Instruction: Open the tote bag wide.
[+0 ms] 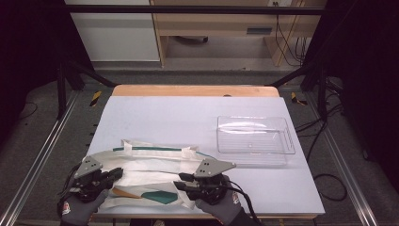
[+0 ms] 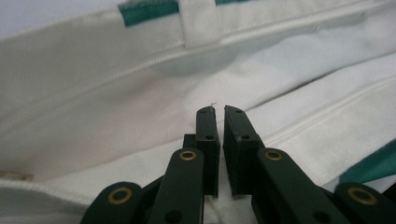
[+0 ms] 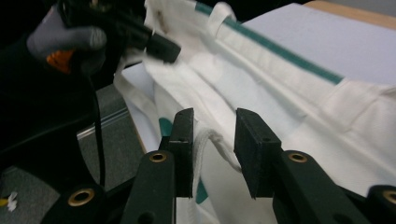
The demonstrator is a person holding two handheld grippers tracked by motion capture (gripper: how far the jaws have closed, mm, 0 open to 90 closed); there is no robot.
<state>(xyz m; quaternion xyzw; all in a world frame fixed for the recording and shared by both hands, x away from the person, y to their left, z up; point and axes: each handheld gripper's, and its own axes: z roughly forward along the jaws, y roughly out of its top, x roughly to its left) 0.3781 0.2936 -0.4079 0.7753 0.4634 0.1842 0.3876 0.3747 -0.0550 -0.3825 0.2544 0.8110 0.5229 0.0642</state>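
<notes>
a clear rectangular plastic tray [image 1: 254,137] with ribbed walls sits on the right half of the pale lavender table mat [image 1: 179,113], and nothing lies in it. well apart from it, at the near left of the mat, a white woven cloth tote bag with green trim [image 1: 150,167] lies flat and rumpled, its mouth edge marked by a green band and a sewn-on strap tab. the fabric looks like coarse canvas, with stitched seams and soft folds; a dark green patch shows near its near edge.

the left gripper [image 1: 113,173], held in a grey knit glove, rests on the bag's left side. in the left gripper view its black jaws stand almost together, a thin slit between the flat pads, with white cloth behind them; whether any fabric is pinched there i cannot tell.

the right gripper [image 1: 182,181] sits at the bag's right end. in the right gripper view its jaws stand partly apart, and a thick white cloth handle loop [image 3: 211,140] rises in the gap, unpressed by the pads.
</notes>
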